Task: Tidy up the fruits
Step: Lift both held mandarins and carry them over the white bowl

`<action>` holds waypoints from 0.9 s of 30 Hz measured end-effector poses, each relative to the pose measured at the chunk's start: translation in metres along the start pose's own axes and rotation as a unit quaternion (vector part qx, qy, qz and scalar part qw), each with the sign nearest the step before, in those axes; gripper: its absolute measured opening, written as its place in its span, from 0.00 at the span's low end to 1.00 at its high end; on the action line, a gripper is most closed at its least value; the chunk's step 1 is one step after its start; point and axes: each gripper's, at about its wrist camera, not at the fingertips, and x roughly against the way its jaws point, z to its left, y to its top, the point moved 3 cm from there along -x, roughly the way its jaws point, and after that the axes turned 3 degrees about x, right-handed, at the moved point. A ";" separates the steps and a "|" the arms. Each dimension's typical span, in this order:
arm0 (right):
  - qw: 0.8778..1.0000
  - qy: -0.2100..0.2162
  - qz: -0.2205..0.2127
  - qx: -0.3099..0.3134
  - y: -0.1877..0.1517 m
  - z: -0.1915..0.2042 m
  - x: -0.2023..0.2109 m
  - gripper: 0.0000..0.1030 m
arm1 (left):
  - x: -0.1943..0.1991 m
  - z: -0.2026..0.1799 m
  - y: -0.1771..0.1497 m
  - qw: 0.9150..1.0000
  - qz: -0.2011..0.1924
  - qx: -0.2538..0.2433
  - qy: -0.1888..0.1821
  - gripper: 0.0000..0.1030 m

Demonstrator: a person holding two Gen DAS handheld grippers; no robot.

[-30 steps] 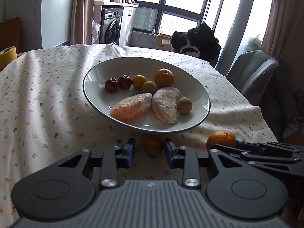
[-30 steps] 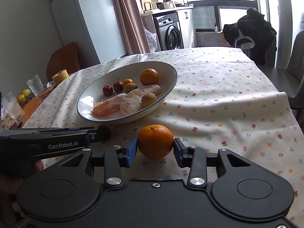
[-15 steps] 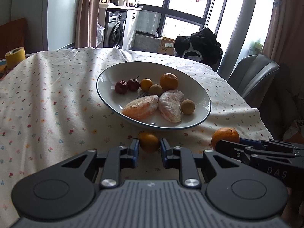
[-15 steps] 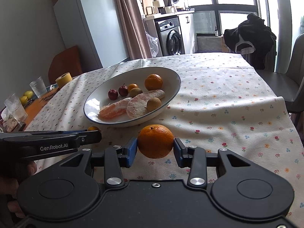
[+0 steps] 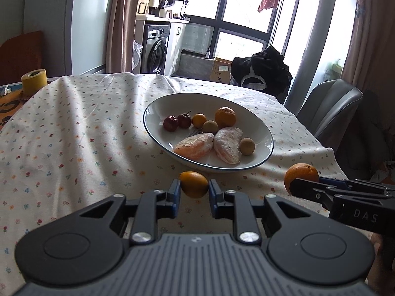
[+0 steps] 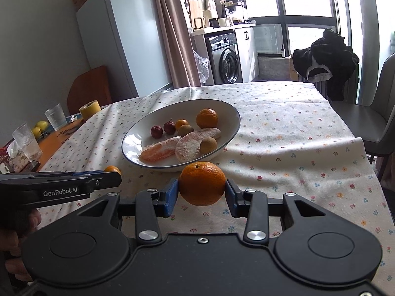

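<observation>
Now the left gripper (image 5: pixel 194 189) is clamping a small orange fruit (image 5: pixel 193 184) just off the flowered tablecloth (image 5: pixel 74 135), near the white bowl's (image 5: pixel 153 103) front rim, while the right gripper (image 6: pixel 201 193) is gripping a larger orange (image 6: pixel 202 183) beside it, clear of the cloth.

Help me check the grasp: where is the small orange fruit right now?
In the left wrist view the small orange fruit sits clamped in the left gripper, lifted just in front of the near rim of the white plate.
</observation>
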 end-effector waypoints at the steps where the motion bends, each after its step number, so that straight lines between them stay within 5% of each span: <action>1: 1.000 0.000 -0.001 0.001 0.000 0.001 0.001 0.38 | 0.002 0.000 0.000 1.000 -0.002 0.000 0.000 0.22; 27: 0.999 0.008 -0.029 0.018 0.020 0.014 0.012 0.38 | 0.033 0.008 0.013 0.999 -0.037 0.007 0.004 0.22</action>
